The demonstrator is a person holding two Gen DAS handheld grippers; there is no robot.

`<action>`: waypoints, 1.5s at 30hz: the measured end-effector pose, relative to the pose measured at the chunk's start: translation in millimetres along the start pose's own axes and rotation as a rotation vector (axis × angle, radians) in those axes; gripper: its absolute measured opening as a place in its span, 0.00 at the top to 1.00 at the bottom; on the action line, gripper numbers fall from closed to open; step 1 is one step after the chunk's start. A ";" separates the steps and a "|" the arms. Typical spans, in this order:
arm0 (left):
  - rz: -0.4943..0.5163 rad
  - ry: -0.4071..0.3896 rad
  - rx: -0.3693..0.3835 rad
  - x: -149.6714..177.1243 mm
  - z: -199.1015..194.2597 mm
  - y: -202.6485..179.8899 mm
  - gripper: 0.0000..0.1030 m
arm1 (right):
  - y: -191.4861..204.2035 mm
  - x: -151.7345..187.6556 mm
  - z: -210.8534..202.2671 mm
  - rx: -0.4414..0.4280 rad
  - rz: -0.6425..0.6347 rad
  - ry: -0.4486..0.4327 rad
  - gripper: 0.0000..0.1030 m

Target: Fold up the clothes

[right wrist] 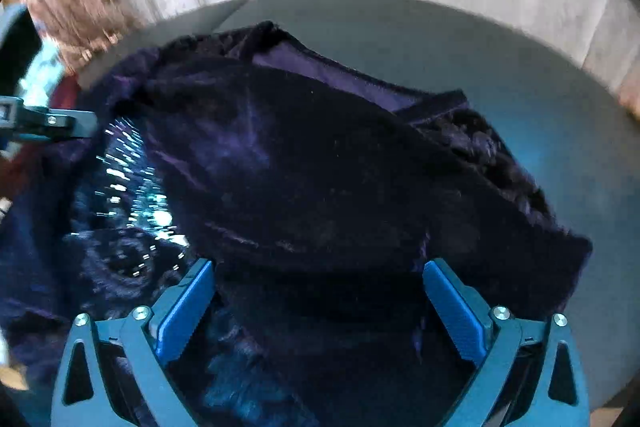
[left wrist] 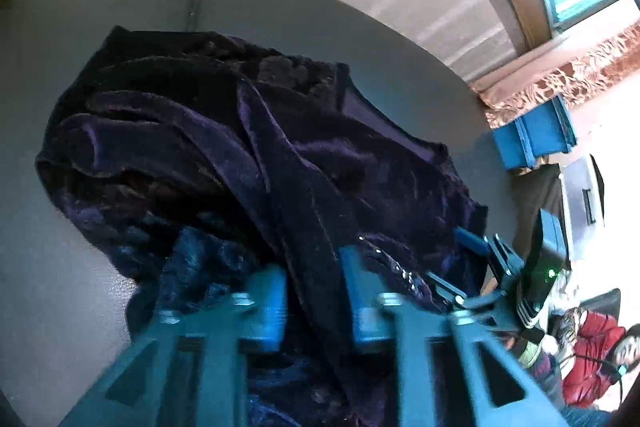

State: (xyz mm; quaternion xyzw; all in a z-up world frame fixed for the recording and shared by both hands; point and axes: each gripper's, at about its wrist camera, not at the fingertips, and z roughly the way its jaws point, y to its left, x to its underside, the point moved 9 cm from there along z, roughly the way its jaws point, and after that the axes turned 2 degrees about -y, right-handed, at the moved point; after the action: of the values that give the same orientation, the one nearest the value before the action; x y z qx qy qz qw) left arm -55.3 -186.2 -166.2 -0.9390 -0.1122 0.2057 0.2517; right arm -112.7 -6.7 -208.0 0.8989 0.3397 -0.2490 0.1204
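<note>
Now my left fingers (left wrist: 316, 291) pinch a fold of the dark purple velvet garment (left wrist: 248, 147), which lies rumpled on the grey tabletop (left wrist: 100, 7) ahead of them. My right fingers (right wrist: 320, 307) stand wide, the velvet between them but ungripped.

No readable text, label or number anywhere.

Window daylight, fisheye warp, motion blur
</note>
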 end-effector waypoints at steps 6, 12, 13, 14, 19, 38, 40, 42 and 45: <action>-0.138 -0.199 -0.029 -7.6 -69.5 48.5 0.91 | 8.4 -42.4 38.3 -0.036 -0.056 -0.032 0.00; -0.238 -0.452 -0.182 -8.3 -179.4 104.9 0.92 | -4.2 -98.0 75.5 -0.073 -0.068 -0.095 0.00; -0.259 -0.488 -0.230 -6.4 -196.5 115.0 0.91 | -5.2 -105.6 81.2 -0.073 -0.074 -0.097 0.00; -0.303 -0.523 -0.275 -3.4 -211.7 128.5 0.91 | -5.7 -113.0 86.9 -0.074 -0.086 -0.099 0.00; -0.451 -0.591 -0.414 13.7 -245.8 177.6 0.80 | -14.9 -134.3 87.9 -0.063 -0.103 -0.072 0.00; -0.269 -0.450 -0.051 62.0 -166.1 96.6 0.39 | -6.2 2.7 -24.8 -0.300 0.138 -0.079 0.00; -0.257 -0.317 -0.001 70.3 -115.2 81.6 0.39 | -20.9 17.9 -16.0 -0.269 0.224 -0.062 0.00; -0.257 -0.247 0.033 78.2 -76.3 64.8 0.39 | -19.5 17.1 -18.0 -0.282 0.245 -0.105 0.00; -0.280 -0.242 0.047 73.8 -41.4 48.8 0.39 | 1.0 14.2 -14.5 -0.306 0.241 -0.113 0.00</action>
State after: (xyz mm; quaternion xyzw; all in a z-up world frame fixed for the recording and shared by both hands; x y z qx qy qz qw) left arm 33.9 -222.0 -183.2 -0.8766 -0.2663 0.2825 0.2843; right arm -97.5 6.0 -203.3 0.8889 0.2563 -0.2286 0.3032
